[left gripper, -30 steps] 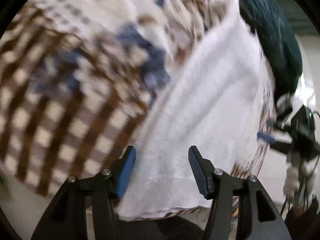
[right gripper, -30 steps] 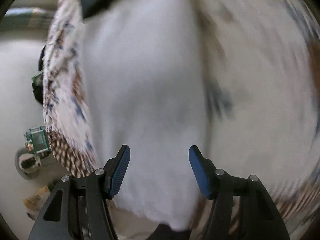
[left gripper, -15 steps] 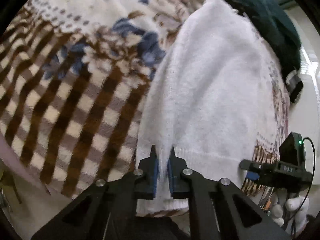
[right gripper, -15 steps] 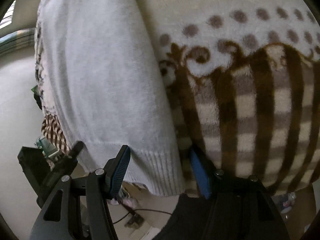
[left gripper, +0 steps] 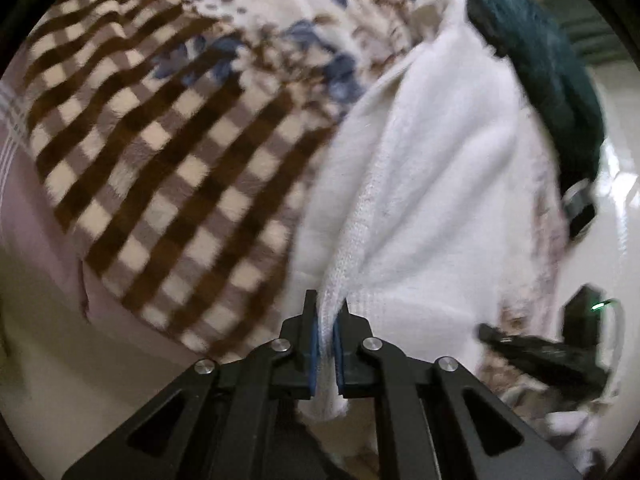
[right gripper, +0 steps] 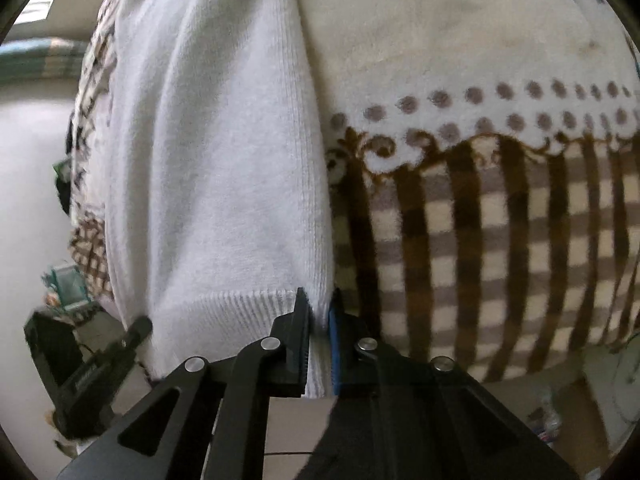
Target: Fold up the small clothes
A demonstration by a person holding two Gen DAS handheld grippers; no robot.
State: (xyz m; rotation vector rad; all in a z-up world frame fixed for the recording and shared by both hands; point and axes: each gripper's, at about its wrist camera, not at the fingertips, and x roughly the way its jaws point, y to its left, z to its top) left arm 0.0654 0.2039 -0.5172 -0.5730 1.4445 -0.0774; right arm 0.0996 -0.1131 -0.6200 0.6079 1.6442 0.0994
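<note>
A white knit garment (left gripper: 432, 184) lies lengthwise on a patterned blanket, its ribbed hem toward me. My left gripper (left gripper: 326, 320) is shut on the hem's left corner, and the fabric there is bunched and lifted. In the right wrist view the same white garment (right gripper: 216, 168) shows flat, and my right gripper (right gripper: 319, 308) is shut on the hem's right corner. The right gripper's black body (left gripper: 552, 352) appears at the lower right of the left wrist view. The left gripper's body (right gripper: 84, 372) shows at the lower left of the right wrist view.
The brown-checked and floral blanket (left gripper: 168, 160) covers the bed under the garment. A dark teal cloth (left gripper: 552, 80) lies beyond the garment's far end. The blanket's front edge (right gripper: 500, 360) hangs over pale floor, with small clutter (right gripper: 64, 284) down at the left.
Both grippers went from open over the garment to shut on its hem, the left first, then the right. The left corner of the hem is now bunched and raised.
</note>
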